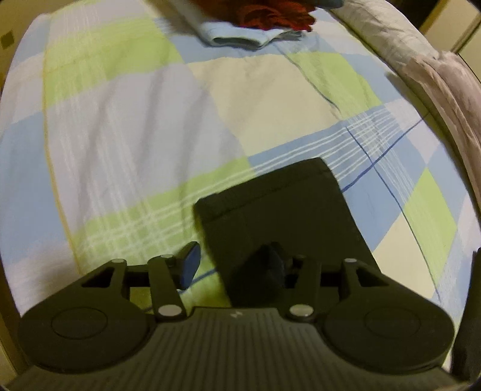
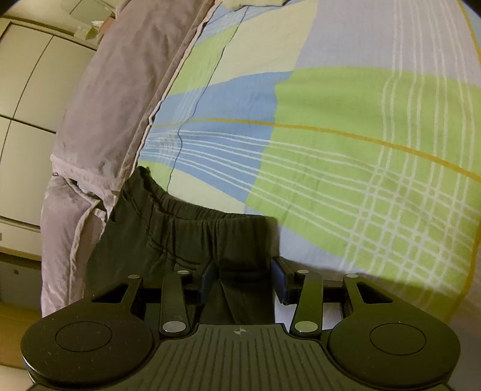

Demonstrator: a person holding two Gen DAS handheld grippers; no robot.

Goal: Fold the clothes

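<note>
While the left wrist view is showing a flat hemmed end of the dark trousers [image 1: 279, 216] lying on the checked bedsheet [image 1: 135, 120], the right wrist view is showing their gathered elastic waistband [image 2: 192, 216] at the bed's edge, just beside a mauve blanket [image 2: 120, 105] that is hanging down the side. Only the left view is taking in the far end of the bed, where a folded pale blue garment [image 1: 240, 37] is sitting under a dark red one [image 1: 270, 15], both cut off by the top of the frame. The right gripper [image 2: 245, 279] is pinching a fold of the trouser cloth, which is filling the space between its blue pads. The left gripper [image 1: 234, 264] is standing over the trouser end with cloth between its jaws; its left pad [image 1: 191, 264] is showing clear of the fabric, while the right finger is dark against dark cloth and blurred, so I cannot tell whether it is gripping. Pale cupboard doors [image 2: 27, 90] are standing beyond the blanket in the right view
</note>
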